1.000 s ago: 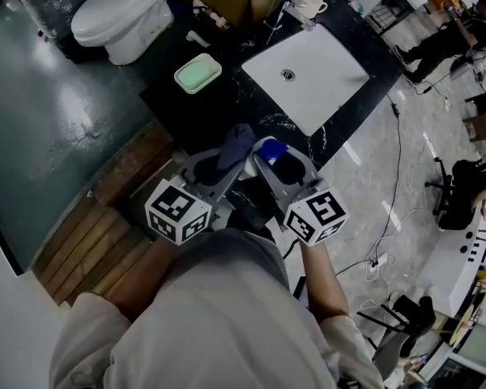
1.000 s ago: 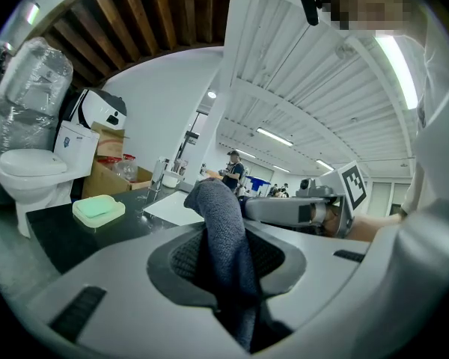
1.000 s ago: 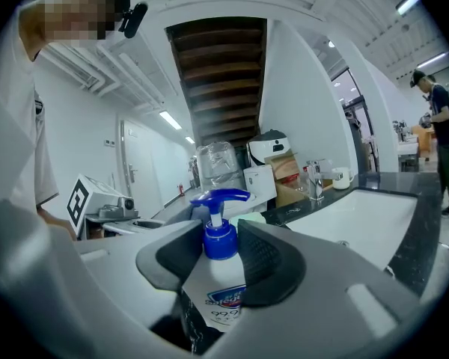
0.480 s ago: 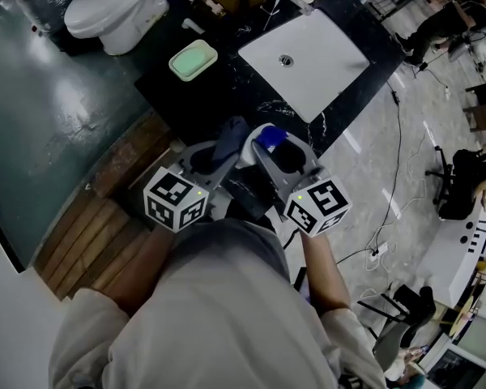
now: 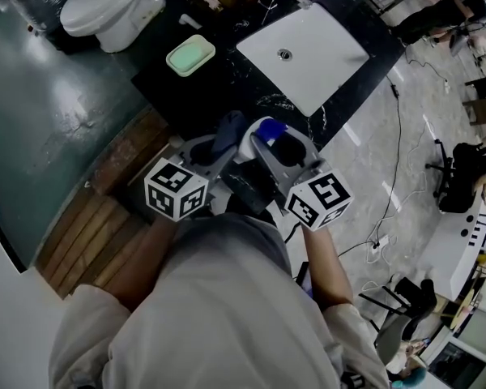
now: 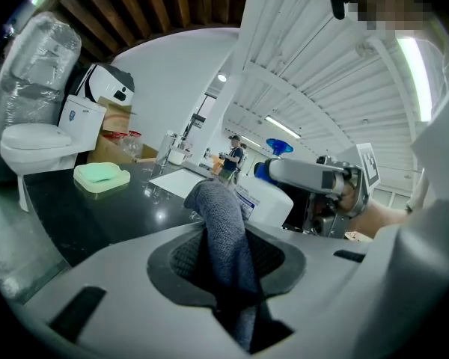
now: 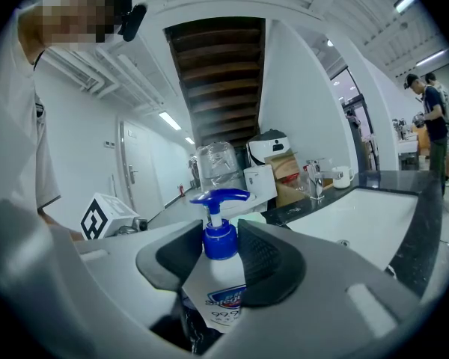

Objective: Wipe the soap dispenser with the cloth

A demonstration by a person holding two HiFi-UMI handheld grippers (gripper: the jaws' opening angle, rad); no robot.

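Near the black table's [image 5: 219, 87] front edge, the right tongs [image 7: 223, 271] clamp the white soap dispenser [image 7: 221, 239] to steady it, while the left tongs [image 6: 228, 264] pinch a grey-blue cloth [image 6: 221, 212] just beside it, seemingly ready to wipe.

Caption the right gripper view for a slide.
Right tool clamped on a white soap dispenser with a blue pump; white sink beyond.

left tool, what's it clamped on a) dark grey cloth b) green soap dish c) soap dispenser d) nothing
a: in the left gripper view the left tool is shut on a dark grey cloth that sticks up out of it.
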